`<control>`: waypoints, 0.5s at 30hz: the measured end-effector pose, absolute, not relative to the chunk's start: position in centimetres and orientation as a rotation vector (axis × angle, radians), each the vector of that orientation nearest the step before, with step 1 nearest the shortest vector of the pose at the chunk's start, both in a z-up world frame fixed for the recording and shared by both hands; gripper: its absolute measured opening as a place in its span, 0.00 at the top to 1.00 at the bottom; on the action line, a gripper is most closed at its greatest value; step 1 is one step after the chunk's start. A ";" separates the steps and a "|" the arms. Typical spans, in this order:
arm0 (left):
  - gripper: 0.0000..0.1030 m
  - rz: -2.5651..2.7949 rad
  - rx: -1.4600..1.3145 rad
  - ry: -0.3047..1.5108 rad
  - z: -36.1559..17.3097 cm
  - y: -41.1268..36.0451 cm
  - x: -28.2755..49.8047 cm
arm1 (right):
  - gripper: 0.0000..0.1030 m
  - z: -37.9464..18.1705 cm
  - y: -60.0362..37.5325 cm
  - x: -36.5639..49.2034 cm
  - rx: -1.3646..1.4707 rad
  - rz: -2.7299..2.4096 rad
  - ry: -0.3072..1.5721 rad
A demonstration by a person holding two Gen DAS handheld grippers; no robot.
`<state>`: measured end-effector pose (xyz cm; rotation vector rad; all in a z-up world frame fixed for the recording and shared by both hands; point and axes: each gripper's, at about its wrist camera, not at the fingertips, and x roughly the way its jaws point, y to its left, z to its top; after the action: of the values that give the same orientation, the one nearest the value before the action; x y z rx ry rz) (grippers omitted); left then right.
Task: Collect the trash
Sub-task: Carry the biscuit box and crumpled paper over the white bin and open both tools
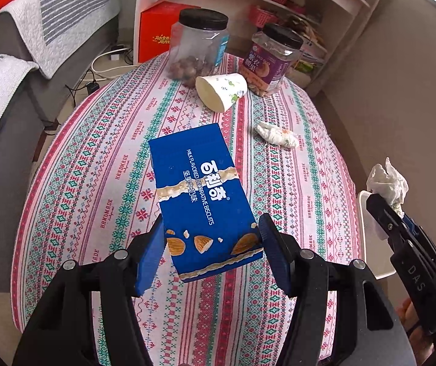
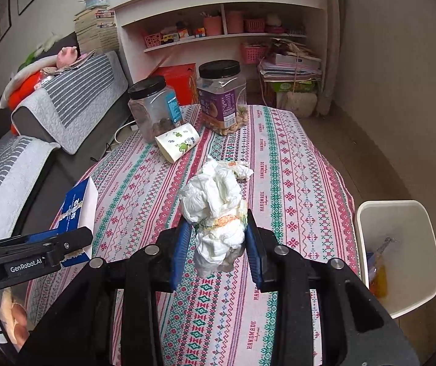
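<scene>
My left gripper [image 1: 210,238] is shut on a blue biscuit box [image 1: 201,195] and holds it above the patterned tablecloth [image 1: 96,183]. The box also shows in the right wrist view [image 2: 77,210]. My right gripper [image 2: 218,231] is shut on a crumpled white tissue [image 2: 215,207], held above the table; it also shows in the left wrist view [image 1: 389,183]. A second crumpled tissue [image 1: 277,134] lies on the cloth, also visible beyond the held one [image 2: 241,169]. A paper cup [image 1: 222,90] lies on its side near the jars.
A white trash bin [image 2: 401,256] with some wrappers inside stands off the table's right edge. Two black-lidded plastic jars [image 1: 198,45] [image 1: 274,58] stand at the far end. A grey sofa [image 1: 10,70] is left, white shelves [image 2: 224,24] behind.
</scene>
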<state>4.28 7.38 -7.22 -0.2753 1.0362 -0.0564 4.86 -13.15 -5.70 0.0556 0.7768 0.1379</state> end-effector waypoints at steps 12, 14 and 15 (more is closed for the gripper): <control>0.42 -0.099 -0.221 1.010 -7.4 3.0 4.6 | 0.68 -4.5 -21.0 4.5 0.127 -0.025 0.738; 0.42 -0.108 -0.209 1.006 -7.5 2.1 4.6 | 0.68 -4.3 -22.7 4.5 0.148 -0.060 0.730; 0.42 -0.112 -0.204 1.003 -7.5 1.7 4.6 | 0.68 -4.1 -23.5 4.4 0.159 -0.081 0.723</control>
<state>4.56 1.65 -7.47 -0.2037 1.0033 -0.1116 4.45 -23.52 -4.11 0.1593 0.7234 -0.0807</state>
